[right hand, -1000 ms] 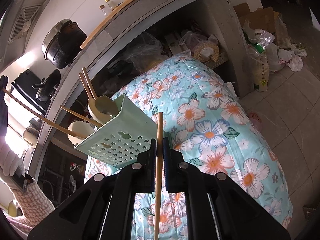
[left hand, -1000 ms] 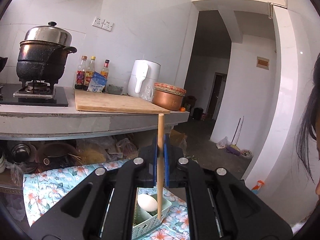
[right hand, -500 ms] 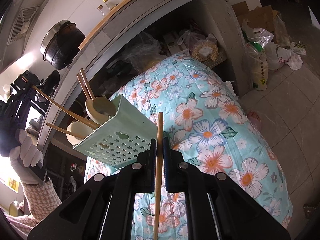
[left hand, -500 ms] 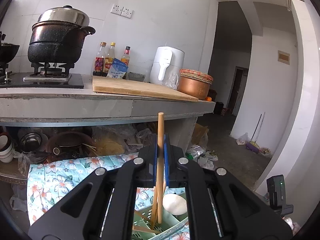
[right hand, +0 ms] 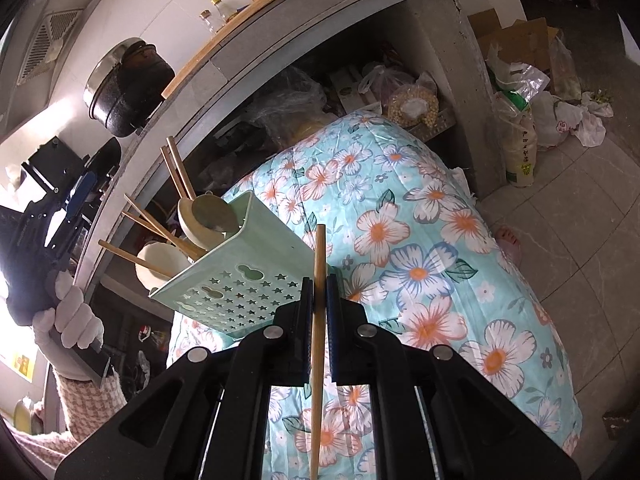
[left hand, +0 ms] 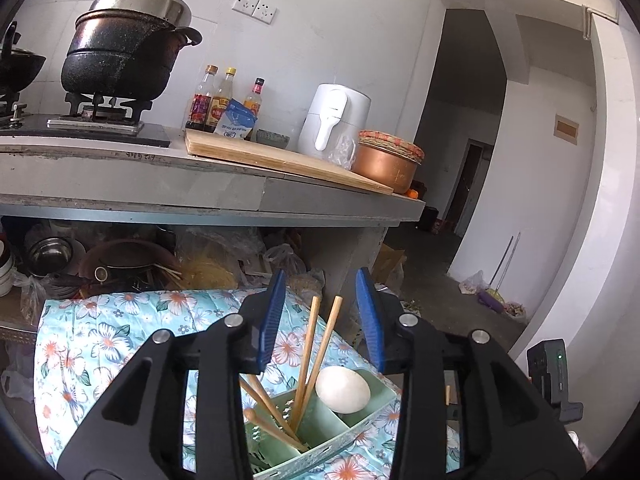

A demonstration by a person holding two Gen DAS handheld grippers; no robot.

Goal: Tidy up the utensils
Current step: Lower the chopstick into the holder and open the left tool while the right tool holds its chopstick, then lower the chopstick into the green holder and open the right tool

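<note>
Holding my left gripper (left hand: 320,316) spread wide with nothing in it above the green utensil basket (left hand: 356,428), whose chopsticks (left hand: 306,360) rise between its fingers, I keep my right gripper (right hand: 319,292) clamped on one chopstick (right hand: 319,320) beside that basket.

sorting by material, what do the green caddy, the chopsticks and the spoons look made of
Green caddy: looks like moulded plastic, matte mint, with punched star and gourd holes. Chopstick in the right hand-held gripper: pale bamboo or wood, unvarnished, faint grain. Spoons: cream, smooth and glossy, so ceramic or melamine; cannot tell which.
</note>
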